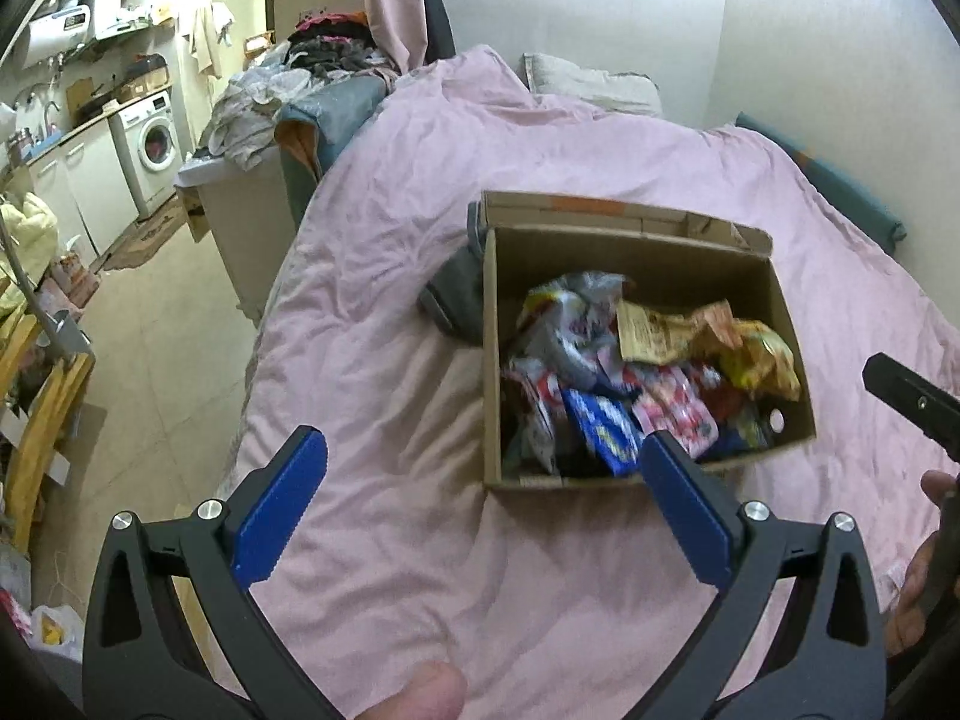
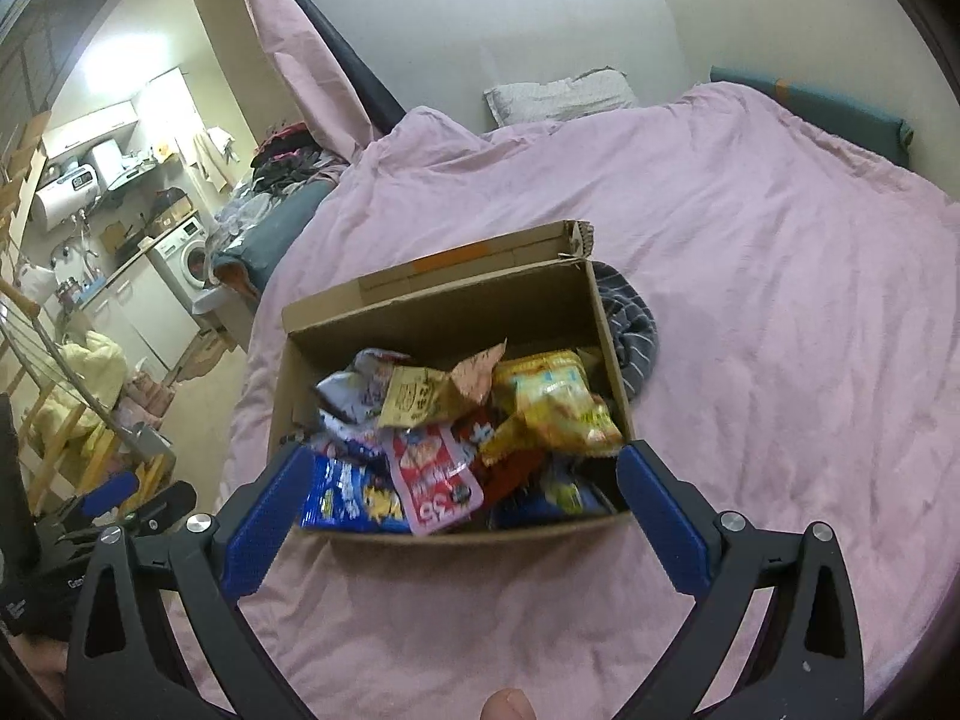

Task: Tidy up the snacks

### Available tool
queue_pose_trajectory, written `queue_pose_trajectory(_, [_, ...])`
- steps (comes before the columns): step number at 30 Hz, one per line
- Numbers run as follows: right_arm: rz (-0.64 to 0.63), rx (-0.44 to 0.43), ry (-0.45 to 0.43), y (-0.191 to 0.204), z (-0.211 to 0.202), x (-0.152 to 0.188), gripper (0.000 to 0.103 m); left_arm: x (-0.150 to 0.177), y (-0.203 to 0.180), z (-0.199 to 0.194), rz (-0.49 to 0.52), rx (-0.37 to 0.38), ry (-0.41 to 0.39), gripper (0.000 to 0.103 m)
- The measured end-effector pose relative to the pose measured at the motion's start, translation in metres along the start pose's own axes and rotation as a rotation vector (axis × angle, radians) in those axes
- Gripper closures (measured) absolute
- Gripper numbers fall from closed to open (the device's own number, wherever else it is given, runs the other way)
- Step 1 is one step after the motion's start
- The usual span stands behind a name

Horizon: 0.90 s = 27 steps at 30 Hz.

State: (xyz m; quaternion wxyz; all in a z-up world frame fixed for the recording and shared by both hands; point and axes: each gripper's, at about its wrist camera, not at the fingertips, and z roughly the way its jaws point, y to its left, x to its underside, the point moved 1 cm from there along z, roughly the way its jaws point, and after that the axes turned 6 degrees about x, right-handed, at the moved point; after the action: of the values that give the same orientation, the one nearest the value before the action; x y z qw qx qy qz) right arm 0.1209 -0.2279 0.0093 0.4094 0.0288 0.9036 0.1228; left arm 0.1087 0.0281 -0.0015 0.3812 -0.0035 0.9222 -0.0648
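Left wrist: left tool [image 1: 483, 462] wide, empty; cardboard box [image 1: 630, 246] of snacks [image 1: 636, 372] on the bed [image 1: 390, 312] lies ahead-right.

Right wrist: right tool [image 2: 459, 483] wide, empty, box [image 2: 444, 315] dead ahead, long axis crosswise. Right looks nearer.

The brown cardboard box [image 2: 447, 318] hides part of the striped grey cloth [image 2: 633, 324]; the packets' small print is too blurry to read.
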Motion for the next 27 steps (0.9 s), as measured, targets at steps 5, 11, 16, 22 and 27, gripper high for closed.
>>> queue_pose_trajectory(5, [-0.031, 0.037, 0.001, 0.006, -0.011, 0.021, 0.0, 0.016, 0.001, -0.014, -0.011, -0.005, 0.001, 0.0])
queue_pose_trajectory(11, [-0.104, 0.121, -0.038, 0.017, -0.023, 0.045, 0.0, 0.028, -0.002, -0.029, 0.008, -0.007, -0.027, 0.0])
queue_pose_trajectory(16, [-0.107, 0.148, -0.046, 0.019, -0.027, 0.055, 0.0, 0.04, -0.004, -0.028, -0.02, 0.003, -0.007, 0.0])
queue_pose_trajectory(22, [-0.114, 0.169, -0.046, 0.02, -0.019, 0.056, 0.0, 0.041, -0.01, -0.021, -0.022, -0.007, -0.013, 0.0])
queue_pose_trajectory(27, [-0.126, 0.176, -0.04, 0.023, -0.014, 0.057, 0.0, 0.041, -0.013, -0.02, -0.014, -0.007, -0.024, 0.0])
